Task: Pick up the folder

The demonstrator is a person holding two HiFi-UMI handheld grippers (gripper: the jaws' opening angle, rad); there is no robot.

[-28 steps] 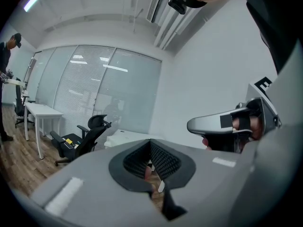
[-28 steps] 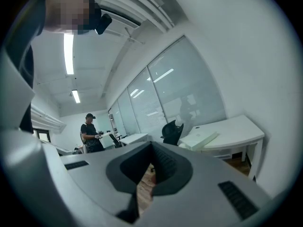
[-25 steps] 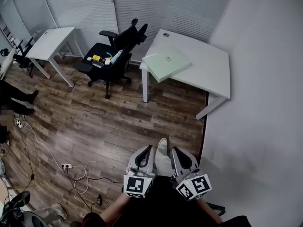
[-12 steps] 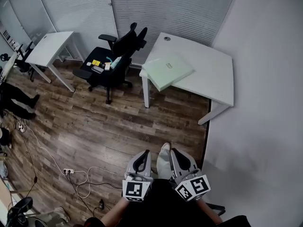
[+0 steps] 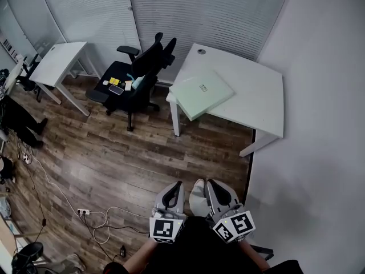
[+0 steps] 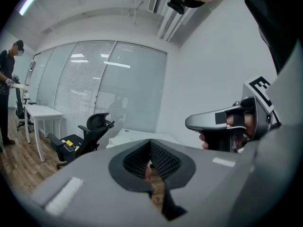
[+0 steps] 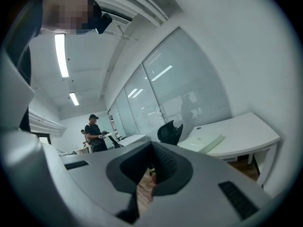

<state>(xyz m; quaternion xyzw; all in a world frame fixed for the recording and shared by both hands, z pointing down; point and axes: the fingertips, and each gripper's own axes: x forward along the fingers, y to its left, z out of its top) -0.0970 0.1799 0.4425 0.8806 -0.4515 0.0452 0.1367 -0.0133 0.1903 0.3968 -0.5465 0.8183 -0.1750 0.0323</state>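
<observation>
Person walking closer: folder (image 5: pixel 201 93) lying on white desk (image 5: pixel 254 99) near corner, drawing nearer, still well apart. Left gripper (image 5: pixel 173 188), right gripper (image 5: pixel 214 188) both staying closed, empty. Approach continuing, no grasp yet.

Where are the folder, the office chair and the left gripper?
folder (image 5: pixel 202 91), head view, middle of its pale green cover.
office chair (image 5: pixel 158 52), head view, on its backrest.
left gripper (image 5: pixel 177 186), head view, at its closed tips.
</observation>
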